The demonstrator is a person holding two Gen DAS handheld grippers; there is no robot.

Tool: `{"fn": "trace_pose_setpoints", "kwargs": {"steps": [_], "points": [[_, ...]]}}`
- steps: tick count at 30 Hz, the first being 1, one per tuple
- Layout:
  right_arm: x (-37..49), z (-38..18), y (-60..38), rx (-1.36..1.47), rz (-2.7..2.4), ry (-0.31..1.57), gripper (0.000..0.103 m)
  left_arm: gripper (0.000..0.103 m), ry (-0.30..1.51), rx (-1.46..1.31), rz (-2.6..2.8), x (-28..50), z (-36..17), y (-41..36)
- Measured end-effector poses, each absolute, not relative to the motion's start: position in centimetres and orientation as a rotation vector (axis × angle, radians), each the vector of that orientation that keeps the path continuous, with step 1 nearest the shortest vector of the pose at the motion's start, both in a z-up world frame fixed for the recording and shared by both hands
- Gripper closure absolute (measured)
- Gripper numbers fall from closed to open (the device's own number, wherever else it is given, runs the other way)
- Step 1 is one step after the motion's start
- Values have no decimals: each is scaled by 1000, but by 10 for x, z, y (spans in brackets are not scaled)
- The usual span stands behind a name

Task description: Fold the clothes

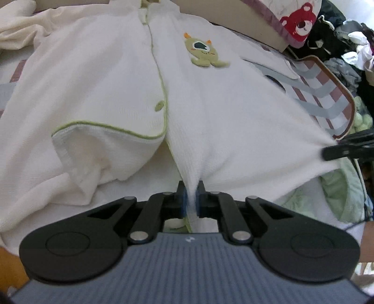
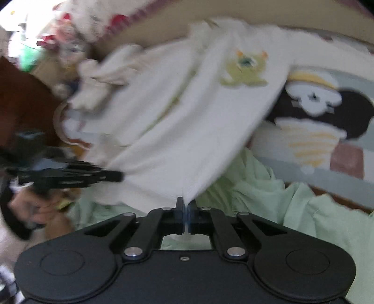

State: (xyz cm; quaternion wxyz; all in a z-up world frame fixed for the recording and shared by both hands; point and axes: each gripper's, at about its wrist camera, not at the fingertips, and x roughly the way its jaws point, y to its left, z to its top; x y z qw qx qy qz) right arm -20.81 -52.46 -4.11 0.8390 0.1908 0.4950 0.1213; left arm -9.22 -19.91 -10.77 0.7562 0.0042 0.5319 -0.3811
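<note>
A white baby garment (image 1: pixel 210 112) with green piping, a green button and a green monster patch (image 1: pixel 202 52) lies spread on the bed. My left gripper (image 1: pixel 191 187) is shut on its near hem at the front opening, the cloth bunched between the pads. My right gripper (image 1: pixel 336 146) enters from the right edge of the left wrist view, shut on the hem's right corner and pulling it taut. The right wrist view is blurred: the white garment (image 2: pixel 182 121) rises from the shut right gripper (image 2: pixel 186 202), and the left gripper (image 2: pixel 116 176) holds the hem at the left.
A pale green garment (image 2: pixel 268 187) lies under the white one. The bedsheet (image 2: pixel 327 112) has a cartoon print. A cream cloth (image 1: pixel 21 28) sits far left. A red bear pillow (image 1: pixel 301 21) and a dark clothes pile (image 1: pixel 346 39) are at the far right.
</note>
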Motion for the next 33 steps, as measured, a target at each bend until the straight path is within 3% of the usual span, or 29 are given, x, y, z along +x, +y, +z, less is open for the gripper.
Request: {"fn": "trace_pose_setpoints", "kwargs": {"steps": [4, 8, 10, 11, 12, 13, 15, 20, 23, 25, 27, 29, 31, 32, 33], "points": [[-207, -50, -525, 301, 211, 1145, 100, 91, 1222, 131, -818, -97, -127, -217], [-210, -95, -523, 258, 130, 1290, 98, 88, 1099, 337, -851, -120, -108, -222], [-212, -93, -526, 267, 86, 1283, 94, 81, 1008, 395, -829, -127, -88, -213], [-213, -87, -528, 253, 46, 1265, 91, 68, 958, 425, -802, -128, -79, -207], [-213, -79, -530, 237, 3, 1244, 74, 56, 908, 459, -759, -127, -71, -200], [-212, -68, -532, 214, -45, 1206, 52, 54, 877, 489, -716, -122, -68, -196], [-206, -50, -538, 183, -101, 1111, 42, 54, 865, 539, -641, -107, -67, -195], [-164, -41, -510, 216, 73, 1026, 42, 54, 1030, 588, -615, -69, -91, -206], [-135, -54, -459, 167, 286, 1032, 44, 46, 1109, 500, -653, -58, -100, -203], [-120, -65, -426, 98, 375, 1035, 45, 44, 1083, 550, -616, -56, -107, -206], [-112, -73, -397, 42, 443, 1037, 49, 35, 1025, 652, -576, -57, -114, -212], [-106, -86, -377, 2, 502, 1068, 54, 34, 982, 721, -553, -56, -121, -217], [-104, -97, -363, -15, 520, 1108, 55, 45, 960, 696, -620, -55, -117, -216], [-103, -103, -361, -10, 523, 1130, 55, 96, 952, 672, -667, -55, -114, -215], [-102, -107, -360, 3, 524, 1145, 54, 100, 939, 653, -713, -57, -108, -214]]}}
